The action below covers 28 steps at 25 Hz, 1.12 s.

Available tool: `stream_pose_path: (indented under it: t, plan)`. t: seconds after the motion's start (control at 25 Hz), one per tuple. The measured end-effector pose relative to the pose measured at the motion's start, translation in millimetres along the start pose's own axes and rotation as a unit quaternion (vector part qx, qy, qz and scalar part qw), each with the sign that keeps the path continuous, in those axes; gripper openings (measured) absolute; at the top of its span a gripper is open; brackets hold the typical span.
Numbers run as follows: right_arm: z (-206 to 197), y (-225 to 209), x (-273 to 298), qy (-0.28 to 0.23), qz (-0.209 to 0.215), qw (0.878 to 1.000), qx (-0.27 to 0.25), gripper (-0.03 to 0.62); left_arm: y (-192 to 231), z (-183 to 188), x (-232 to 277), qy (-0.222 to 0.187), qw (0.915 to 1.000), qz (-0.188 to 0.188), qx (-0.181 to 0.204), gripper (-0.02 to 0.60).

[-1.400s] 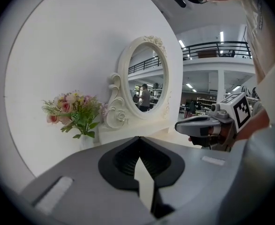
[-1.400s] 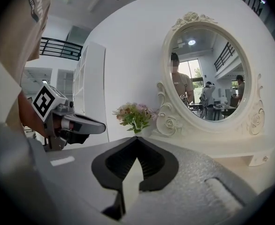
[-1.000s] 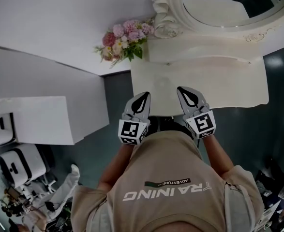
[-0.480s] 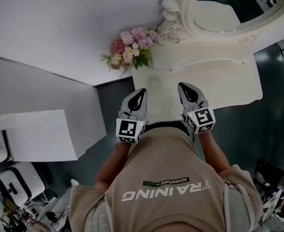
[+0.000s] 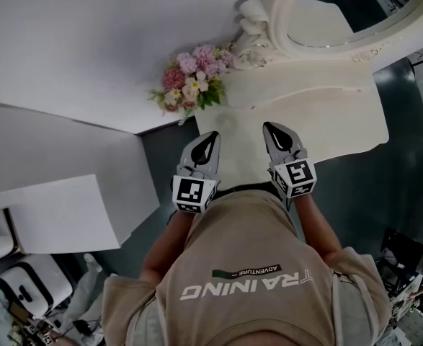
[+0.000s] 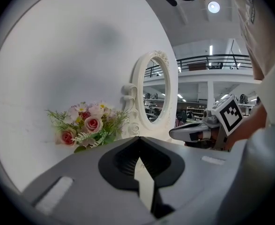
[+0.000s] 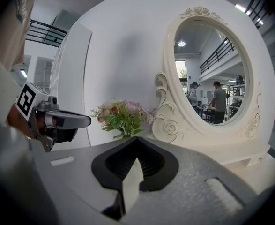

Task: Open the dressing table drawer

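Approach step, drawer untouched: left gripper (image 5: pixel 211 140) and right gripper (image 5: pixel 274 131) both closed on nothing, at near edge of dressing table (image 5: pixel 341 117), drawer hidden below tabletop; next probably needs dropping lower, opening jaws for handle.

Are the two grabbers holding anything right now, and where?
Nothing is held. The grey left gripper and grey right gripper are both shut and empty, near the cream dressing table.
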State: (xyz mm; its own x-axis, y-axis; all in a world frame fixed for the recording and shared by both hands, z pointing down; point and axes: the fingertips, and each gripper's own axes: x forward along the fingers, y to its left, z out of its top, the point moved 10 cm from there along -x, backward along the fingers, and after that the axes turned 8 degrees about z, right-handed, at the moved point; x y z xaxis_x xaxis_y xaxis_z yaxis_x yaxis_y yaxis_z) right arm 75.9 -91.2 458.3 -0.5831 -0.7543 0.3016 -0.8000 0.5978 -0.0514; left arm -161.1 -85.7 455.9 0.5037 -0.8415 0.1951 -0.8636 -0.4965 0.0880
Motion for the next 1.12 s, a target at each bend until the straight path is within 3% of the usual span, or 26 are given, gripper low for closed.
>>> stream_pose_path:
  t: [0.24, 0.6, 1.12]
  plan:
    - [-9.2, -18.3, 7.5, 0.007, 0.022, 1.000, 0.014, 0.002, -11.7, 14.0, 10.7, 0.013, 0.9996, -0.017, -0.017, 0.018]
    - [-48.3, -42.7, 18.1, 0.063, 0.044, 0.996, 0.035, 0.002, -19.7, 18.2, 17.2, 0.030, 0.9988, 0.026, -0.027, 0.018]
    - [-94.5, -64.0, 56.5, 0.130, 0.061, 0.989, 0.039, 0.003, -18.5, 16.6, 38.6, 0.040, 0.9972, 0.045, -0.045, 0.018]
